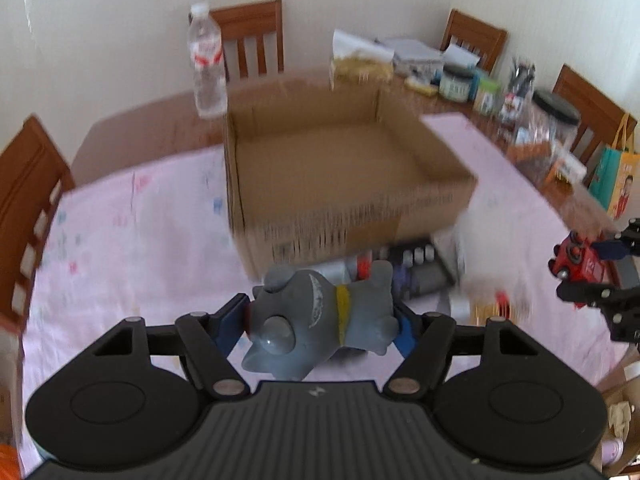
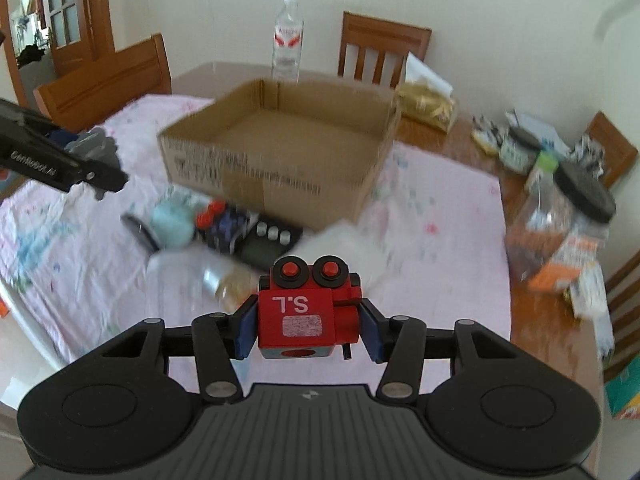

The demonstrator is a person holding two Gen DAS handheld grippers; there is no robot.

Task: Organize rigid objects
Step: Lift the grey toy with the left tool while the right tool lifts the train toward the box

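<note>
My left gripper (image 1: 320, 320) is shut on a grey toy figure (image 1: 316, 316) with a yellow collar, held above the pink cloth in front of an open cardboard box (image 1: 340, 184). My right gripper (image 2: 308, 320) is shut on a red toy train block (image 2: 308, 308) marked "S.L", also above the cloth before the box (image 2: 280, 148). The right gripper with the red toy shows in the left wrist view (image 1: 580, 272) at far right. The left gripper with the grey toy shows in the right wrist view (image 2: 92, 160) at far left. The box looks empty inside.
Loose items lie in front of the box: a black calculator (image 2: 268, 240), a blue round object (image 2: 172, 224), a clear jar (image 2: 192, 280). A water bottle (image 2: 287, 40) stands behind the box. Jars and clutter (image 2: 560, 216) crowd the right side. Wooden chairs (image 2: 380, 48) surround the table.
</note>
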